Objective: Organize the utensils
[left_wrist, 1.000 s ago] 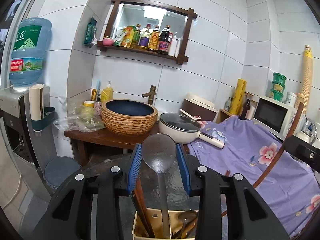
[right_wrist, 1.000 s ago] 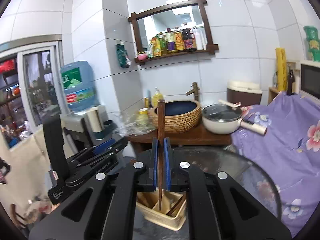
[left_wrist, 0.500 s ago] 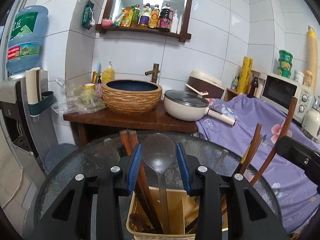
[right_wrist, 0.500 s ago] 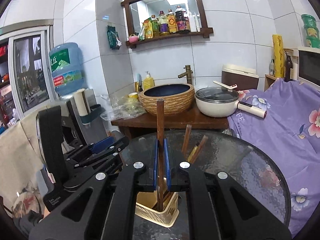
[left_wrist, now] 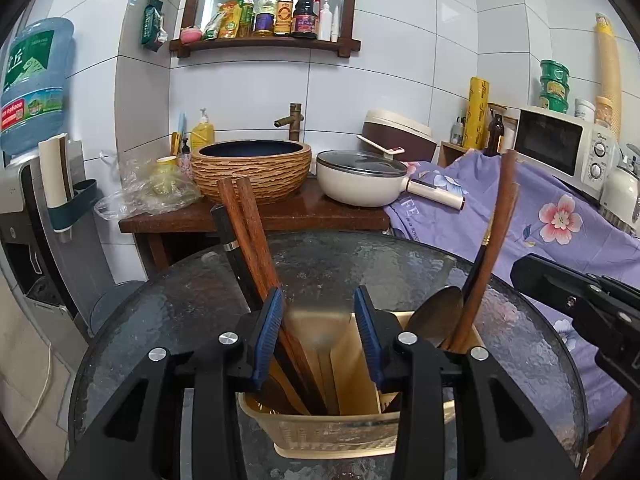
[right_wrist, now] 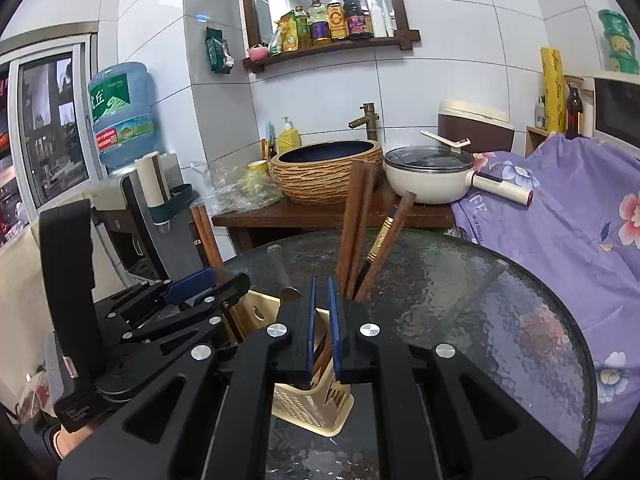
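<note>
A cream utensil holder (left_wrist: 336, 432) stands on the round glass table (left_wrist: 328, 268); it also shows in the right wrist view (right_wrist: 308, 404). Wooden chopsticks (left_wrist: 248, 236) and a dark-handled utensil lean in its left part. A metal spoon (left_wrist: 436, 312) and more chopsticks (left_wrist: 492, 248) stand in its right part. My left gripper (left_wrist: 319, 320) is open just above the middle compartment, where a blurred metal spoon (left_wrist: 320, 332) drops. My right gripper (right_wrist: 322, 312) is slightly open over the holder, beside chopsticks (right_wrist: 356, 224), holding nothing.
A wooden counter (left_wrist: 256, 216) behind the table carries a woven basin (left_wrist: 252, 172) and a white lidded pan (left_wrist: 360, 180). A purple flowered cloth (left_wrist: 520, 216) covers the right side. A water dispenser (left_wrist: 32, 184) stands left. A microwave (left_wrist: 560, 148) is at the right.
Both grippers came down to the holder. My left gripper opened and let go of the metal spoon. My right gripper parted and let go of the wooden chopstick.
</note>
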`<state>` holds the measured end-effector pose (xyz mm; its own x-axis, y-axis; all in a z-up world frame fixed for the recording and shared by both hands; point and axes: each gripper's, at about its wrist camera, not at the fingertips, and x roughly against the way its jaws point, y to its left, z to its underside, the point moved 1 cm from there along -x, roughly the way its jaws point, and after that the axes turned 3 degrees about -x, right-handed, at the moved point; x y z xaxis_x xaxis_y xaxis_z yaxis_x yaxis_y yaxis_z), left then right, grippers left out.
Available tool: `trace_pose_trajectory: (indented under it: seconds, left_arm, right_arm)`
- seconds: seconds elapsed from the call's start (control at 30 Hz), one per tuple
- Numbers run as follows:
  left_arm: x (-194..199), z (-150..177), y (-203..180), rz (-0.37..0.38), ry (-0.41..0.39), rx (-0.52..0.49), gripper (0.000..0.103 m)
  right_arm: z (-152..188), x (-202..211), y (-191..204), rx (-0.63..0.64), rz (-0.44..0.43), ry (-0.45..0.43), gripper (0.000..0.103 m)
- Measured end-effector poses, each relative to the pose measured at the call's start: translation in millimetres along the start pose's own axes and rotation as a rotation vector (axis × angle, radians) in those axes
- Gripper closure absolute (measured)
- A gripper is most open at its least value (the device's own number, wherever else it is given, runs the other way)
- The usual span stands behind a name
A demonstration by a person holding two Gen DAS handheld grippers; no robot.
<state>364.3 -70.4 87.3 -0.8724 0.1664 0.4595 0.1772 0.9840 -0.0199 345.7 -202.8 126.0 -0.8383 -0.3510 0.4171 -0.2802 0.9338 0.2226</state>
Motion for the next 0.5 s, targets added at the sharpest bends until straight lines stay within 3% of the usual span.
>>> trace_pose_trajectory:
  seconds: [0.13, 0.17, 0.2, 0.33, 0.4, 0.5]
  left_arm:
    - [14, -1, 0, -0.011, -0.032, -0.008, 0.042]
    - [17, -1, 1, -0.007, -0.037, -0.005, 0.038]
    - [23, -1, 2, -0.001, -0.044, -0.001, 0.035]
    - [44, 6, 9, -0.014, -0.081, 0.007, 0.018]
    - [59, 15, 16, -0.026, -0.100, 0.007, 0.006]
    - [75, 31, 23, -0.023, -0.107, 0.011, 0.007]
  right_arm:
    - [1, 11, -3, -0.013, 0.005, -0.020, 0.087]
    - [2, 16, -4, -0.018, 0.006, -0.033, 0.073]
    - [3, 21, -5, -0.021, 0.016, -0.047, 0.053]
    - [11, 44, -7, -0.020, 0.049, -0.093, 0.033]
    - [21, 56, -8, -0.011, 0.063, -0.112, 0.018]
    - [43, 71, -6, 0.030, 0.099, -0.128, 0.009]
